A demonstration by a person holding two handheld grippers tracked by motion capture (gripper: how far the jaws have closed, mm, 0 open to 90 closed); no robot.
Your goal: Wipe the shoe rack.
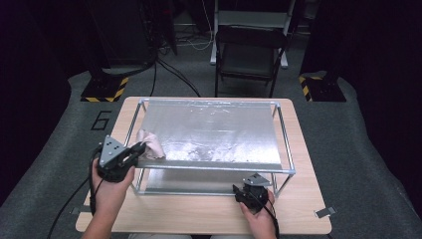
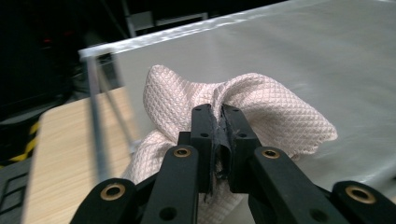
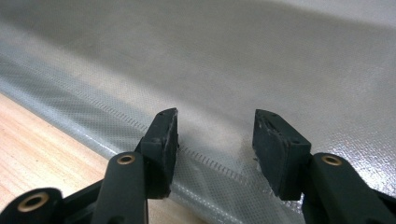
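left tongs clamp a soft, light pale pink waffle-weave cloth by a bunched fold, an adequate hold; right tongs stand apart.

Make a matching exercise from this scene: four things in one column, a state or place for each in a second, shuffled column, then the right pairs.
Things
1. left gripper
2. right gripper
3. pink cloth
4. folding chair

States or places
A. jaws apart, nothing between them, by the near edge of the silver sheet
B. on the floor beyond the wooden table
C. jaws shut on fabric
D. bunched up at the sheet's left edge, pinched

Pairs: 1-C, 2-A, 3-D, 4-B
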